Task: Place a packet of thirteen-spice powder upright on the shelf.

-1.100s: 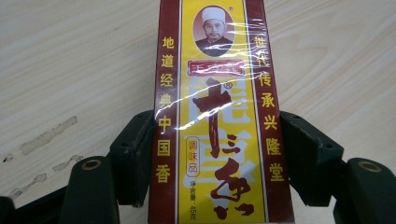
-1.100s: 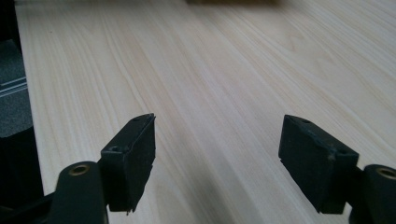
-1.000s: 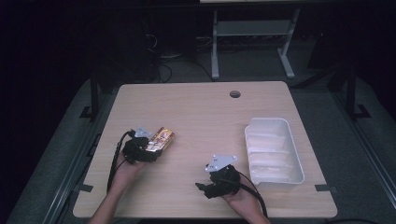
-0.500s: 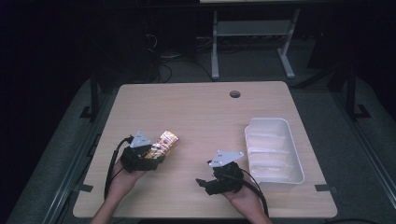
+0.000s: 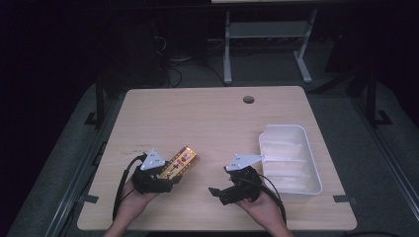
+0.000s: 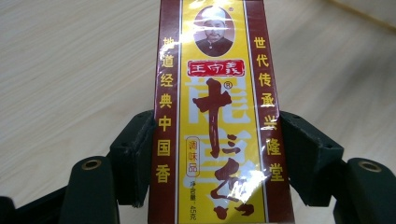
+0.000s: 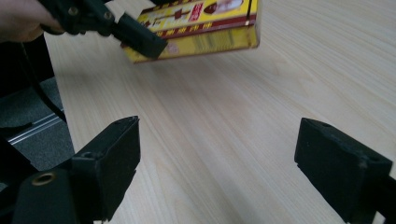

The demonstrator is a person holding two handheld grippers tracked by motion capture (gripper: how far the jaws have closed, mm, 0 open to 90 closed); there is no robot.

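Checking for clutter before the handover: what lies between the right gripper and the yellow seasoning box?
Nothing: bare wooden table in the right gripper view, between the right gripper and the yellow seasoning box.

The box (image 6: 217, 121) is yellow with dark red side bands, yellow characters on them, a red label and large dark red brush strokes. The bench (image 5: 207, 123) has a pale wood grain. The tray (image 5: 296, 185) is white. Both grippers have black jaws.
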